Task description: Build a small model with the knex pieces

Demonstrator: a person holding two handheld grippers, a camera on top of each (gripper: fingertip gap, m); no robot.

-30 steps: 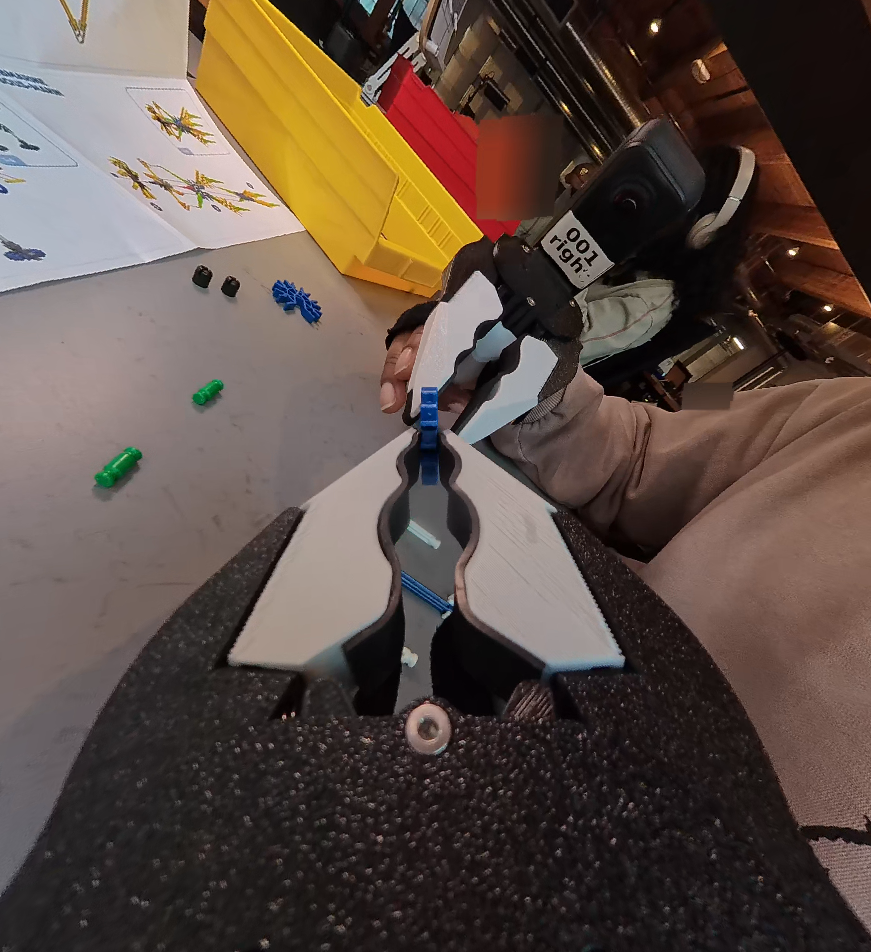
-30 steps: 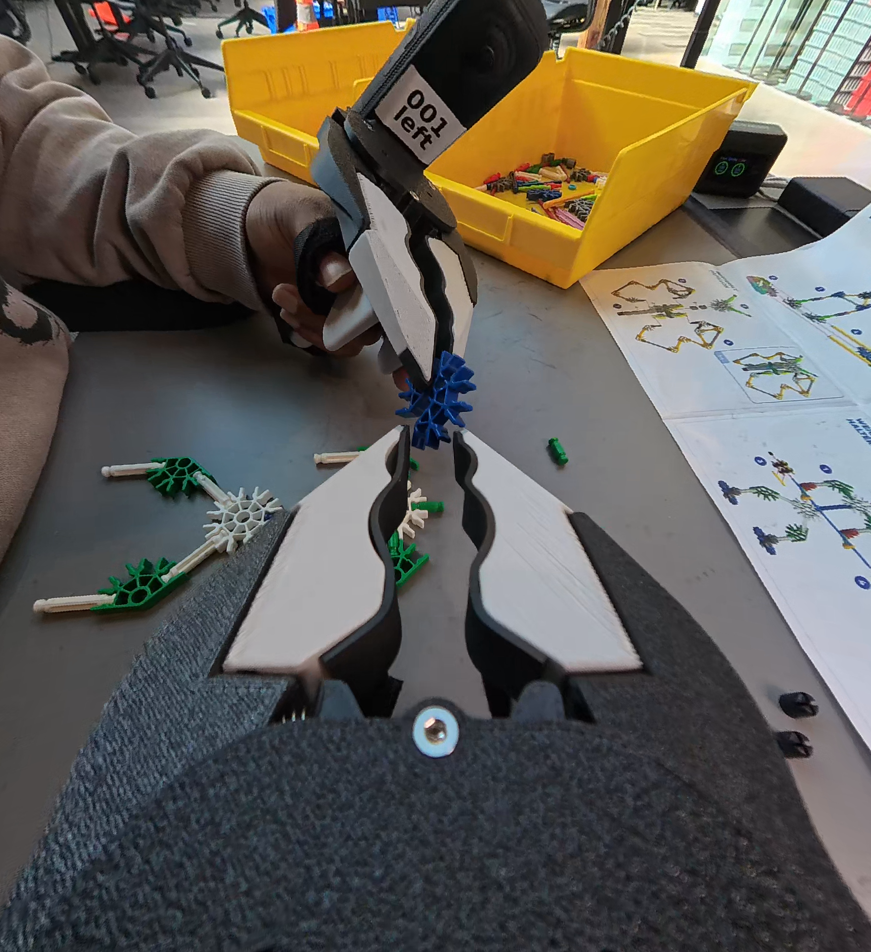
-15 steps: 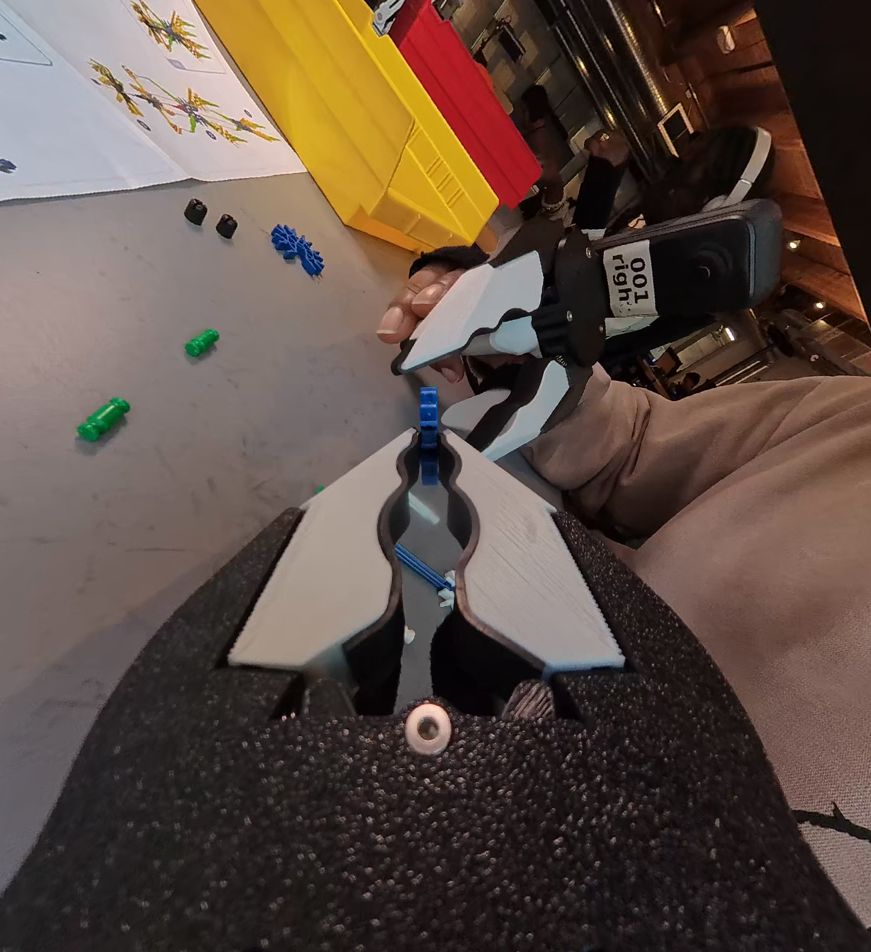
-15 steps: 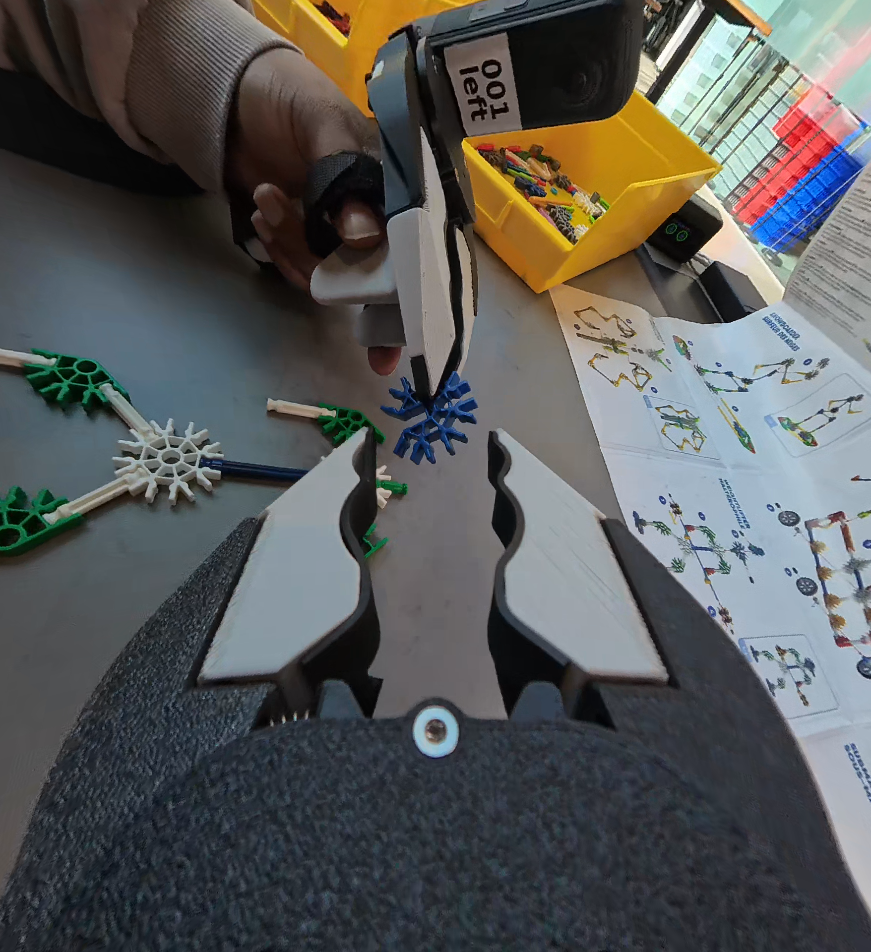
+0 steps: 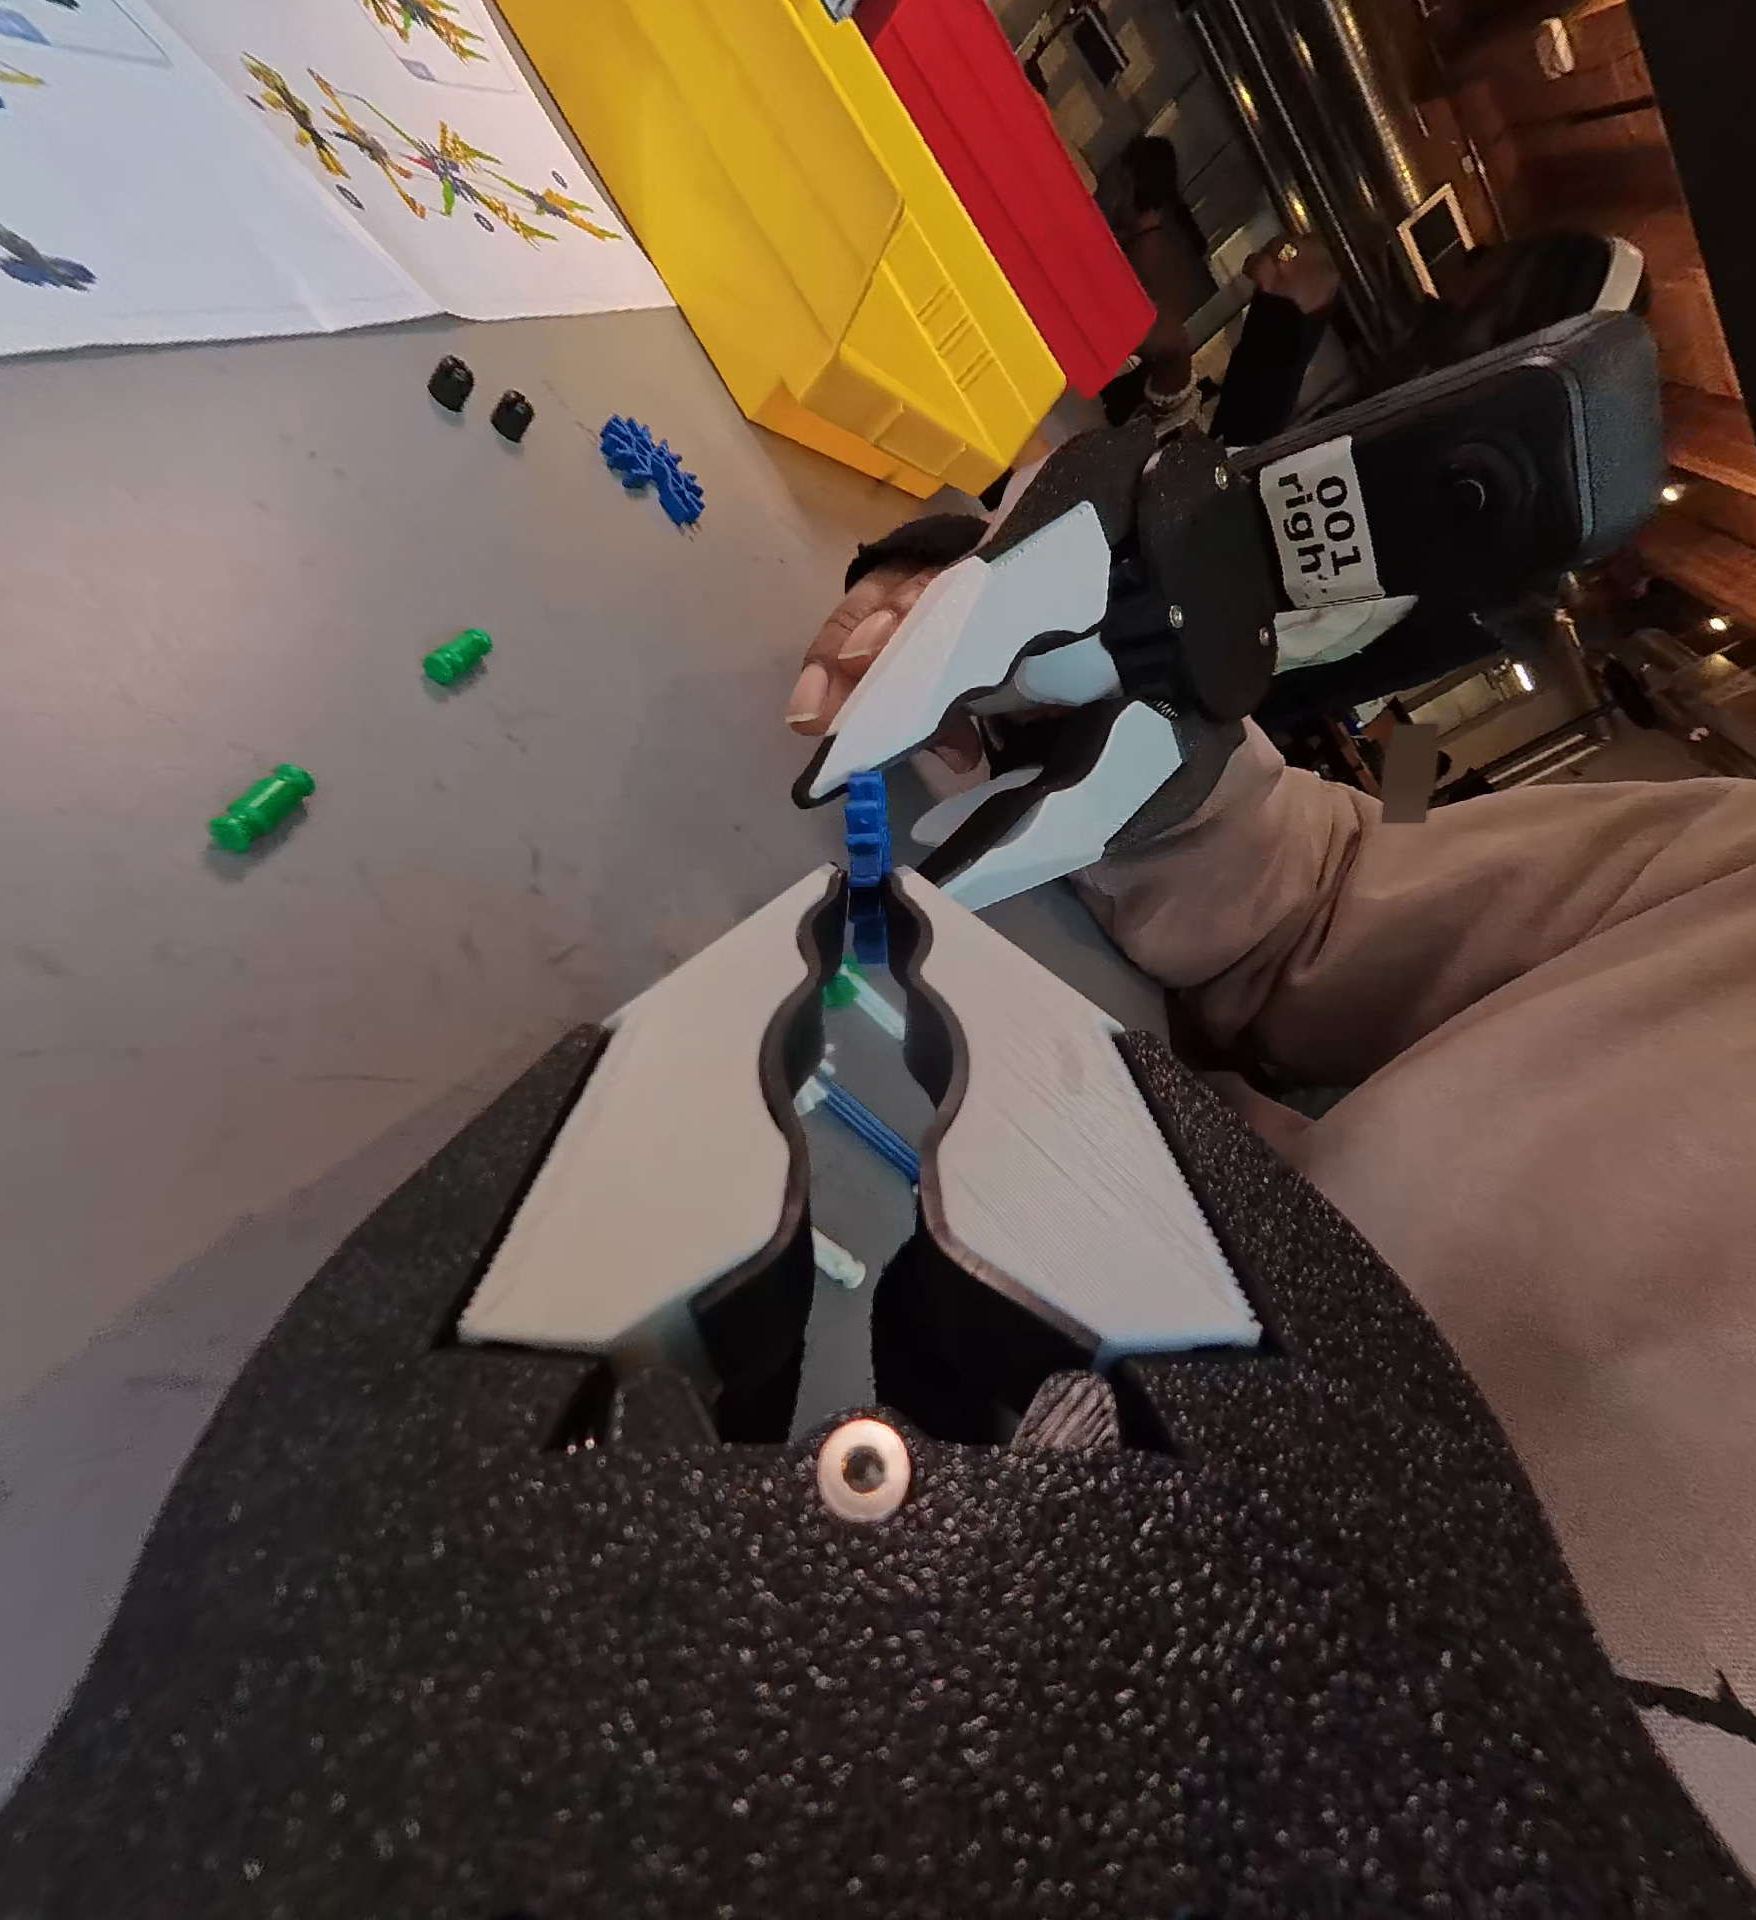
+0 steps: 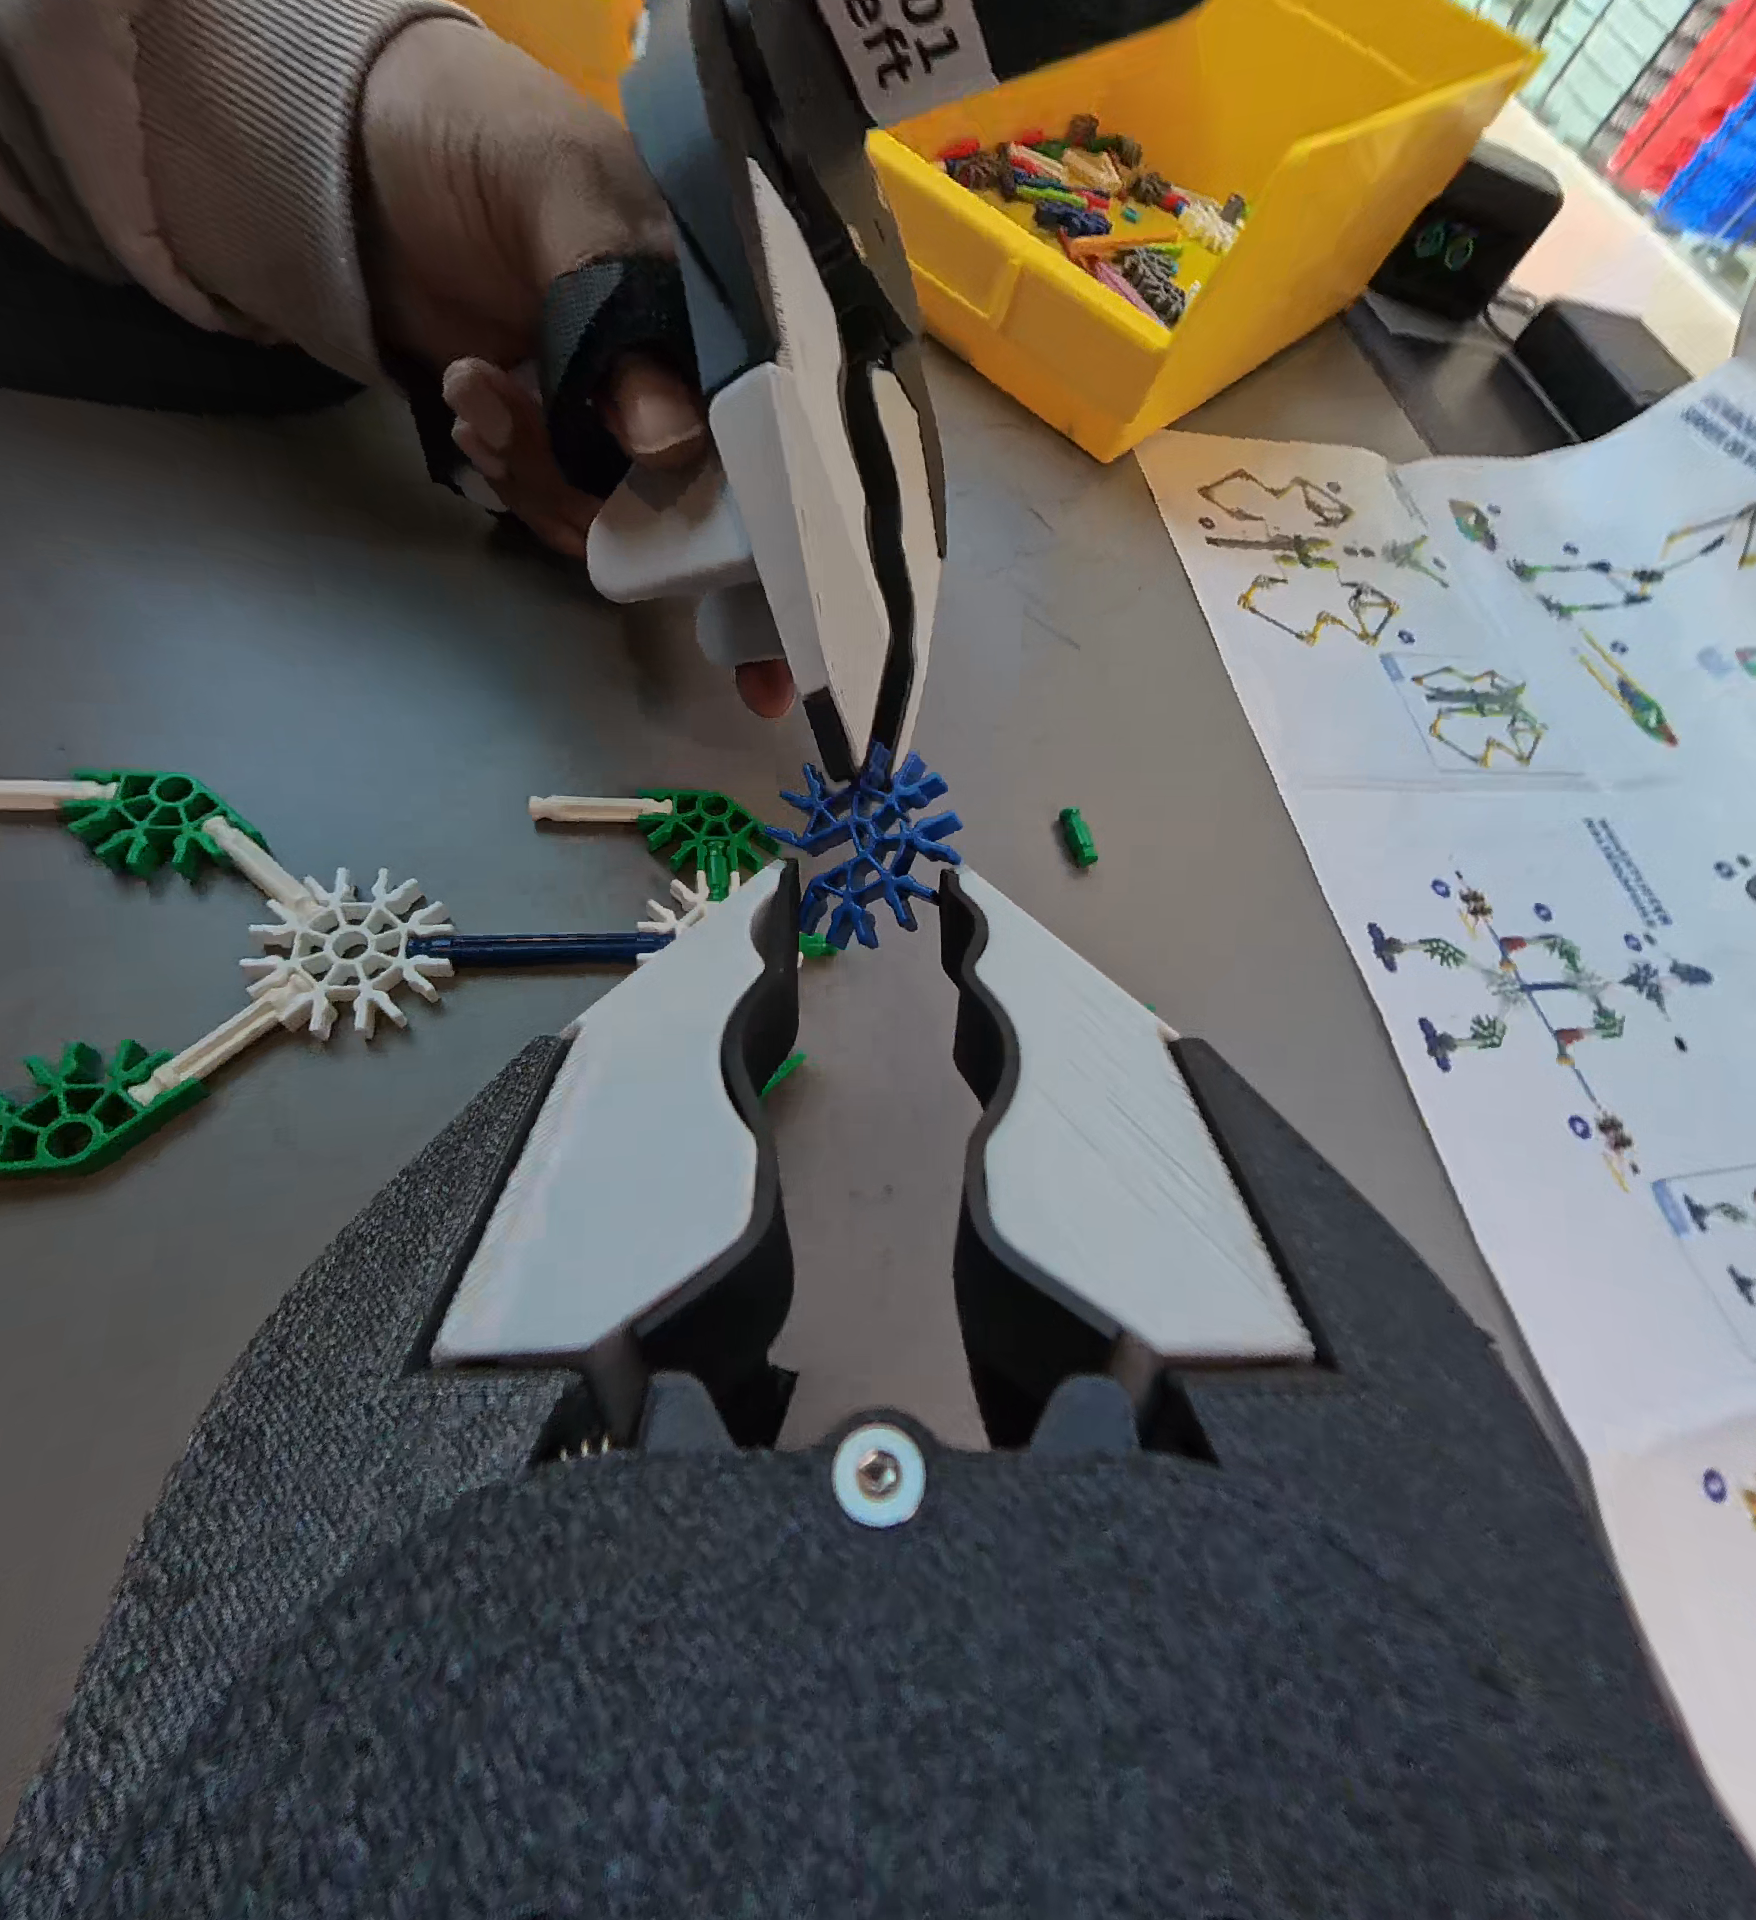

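Observation:
My left gripper (image 5: 866, 883) is shut on a blue snowflake connector (image 5: 866, 821), seen edge-on and sticking out past its tips. In the right wrist view the left gripper (image 6: 858, 764) comes down from above and pinches the connector's (image 6: 869, 842) top edge just above the table. My right gripper (image 6: 866, 883) is open, its two jaws on either side of the connector's lower half. In the left wrist view the right gripper (image 5: 884, 836) is held sideways, its upper fingertip at the connector's top. A flat assembly lies to the left: a white snowflake hub (image 6: 344, 951), a blue rod (image 6: 541, 948) and green connectors (image 6: 162, 821).
A yellow bin (image 6: 1061, 301) of mixed parts stands at the back, a red bin (image 5: 1009, 187) behind it. An instruction sheet (image 6: 1580, 831) covers the right side. Loose green pieces (image 5: 261, 808), two black caps (image 5: 450, 382) and another blue connector (image 5: 650, 480) lie on the grey table. Left and right tips are no more than a few centimetres apart. My right tips are roughly 10 cm from the white snowflake hub (image 6: 344, 951).
My right gripper opened wider and moved in around the blue connector. My left gripper lowered the connector toward the table and turned more upright, still shut on it.

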